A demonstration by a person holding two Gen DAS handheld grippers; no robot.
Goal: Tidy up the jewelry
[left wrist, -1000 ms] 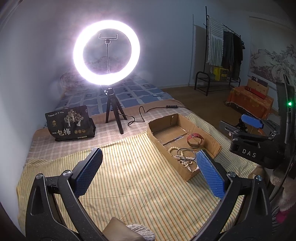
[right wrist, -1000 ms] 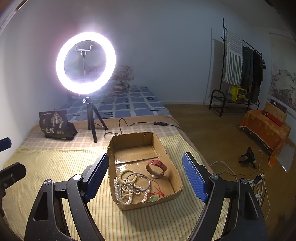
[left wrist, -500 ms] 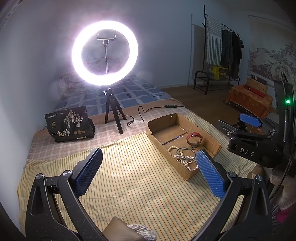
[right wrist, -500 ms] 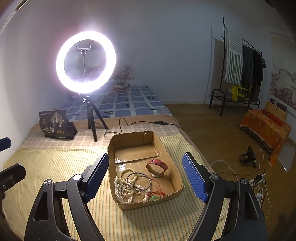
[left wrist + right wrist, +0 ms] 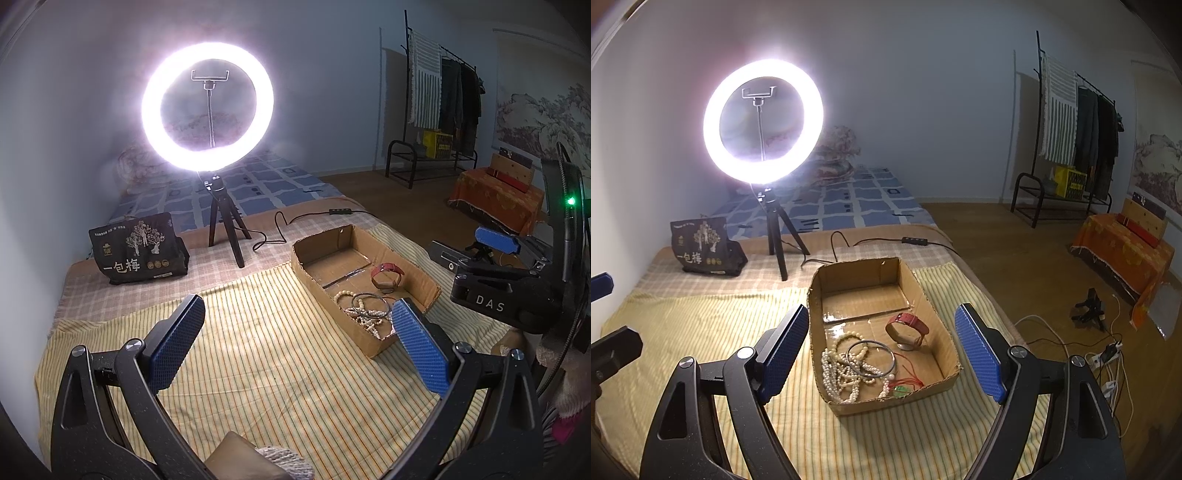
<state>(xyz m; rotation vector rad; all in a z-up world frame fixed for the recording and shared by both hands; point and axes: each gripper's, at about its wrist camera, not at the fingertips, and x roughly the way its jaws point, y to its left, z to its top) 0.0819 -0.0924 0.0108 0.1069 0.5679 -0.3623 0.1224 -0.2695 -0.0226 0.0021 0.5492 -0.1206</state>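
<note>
Striped woven bedspread [image 5: 701, 332]; cardboard box [image 5: 945, 384] holds bead strands [image 5: 842, 373]; both tools [image 5: 295, 343] [image 5: 882, 350] wide open, empty.

**What the two wrist views leave out**

In the left wrist view, the right finger pad [image 5: 421, 347] covers the near end of the cardboard box [image 5: 424, 280], hiding part of the pearl strands [image 5: 364, 314]. At far right, the right gripper [image 5: 498, 240] shows only one pad. In the right wrist view, the left gripper [image 5: 602, 284] is cut by the left edge. The green pendant [image 5: 900, 390] is too small to read.
</note>
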